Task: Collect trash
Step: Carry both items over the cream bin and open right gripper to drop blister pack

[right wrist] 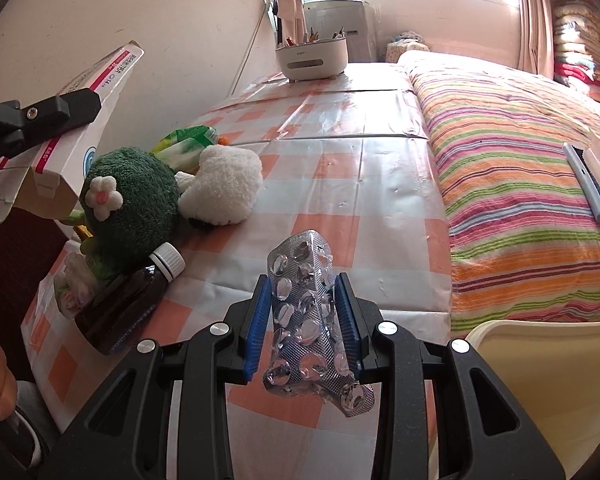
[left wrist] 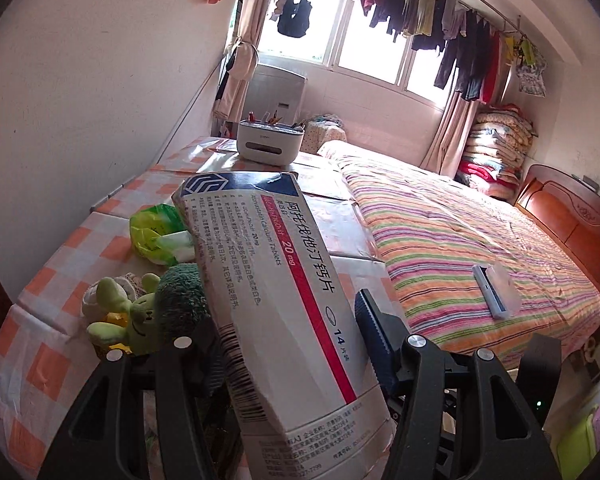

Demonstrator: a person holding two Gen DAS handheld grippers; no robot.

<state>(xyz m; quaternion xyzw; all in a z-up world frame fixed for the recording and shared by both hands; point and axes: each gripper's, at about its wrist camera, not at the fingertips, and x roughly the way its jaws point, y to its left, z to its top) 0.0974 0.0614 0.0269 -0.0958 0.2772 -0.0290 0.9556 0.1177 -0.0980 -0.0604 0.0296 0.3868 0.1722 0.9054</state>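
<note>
Holding status: both hand-held grippers carry trash above the desk with the orange-and-white checked plastic cover (right wrist: 380, 168).
Left hand-held gripper (left wrist: 290, 344): clamped on the white cardboard medicine box with a red stripe and blue logo corner (left wrist: 276, 280); in the right wrist view one black finger lies across the box's side.
Right hand-held gripper (right wrist: 305, 322): closed on the crumpled silver foil blister sheet with emptied pockets (right wrist: 308, 316), one blue pad on each long edge.
Box axis: long axis runs along the fingers, from 6 o'clock up to about 11 o'clock in the left wrist view; the logo end points away from the camera, toward the window.
Blister axis: long axis runs from 6 to 12 o'clock in the right wrist view, rounded tip pointing forward, the lower end flared out below the pads.
Risk 1: the box looks dented and an end flap hangs open; a light, hollow carton may crush further or pivot out of the grip if swung quickly.
Risk 2: the foil sheet is thin and slick; held by its edges, it may buckle and slip out.
Risk 3: the brown glass bottle with a white cap (right wrist: 128, 304), lying at 9 o'clock of the right hand-held gripper by the green plush toy with a pink-centred flower (right wrist: 132, 200), could roll if knocked.
Remaining trash, judged: the bottle and the green-and-white plastic wrapper (left wrist: 160, 236) remain on the desk.
</note>
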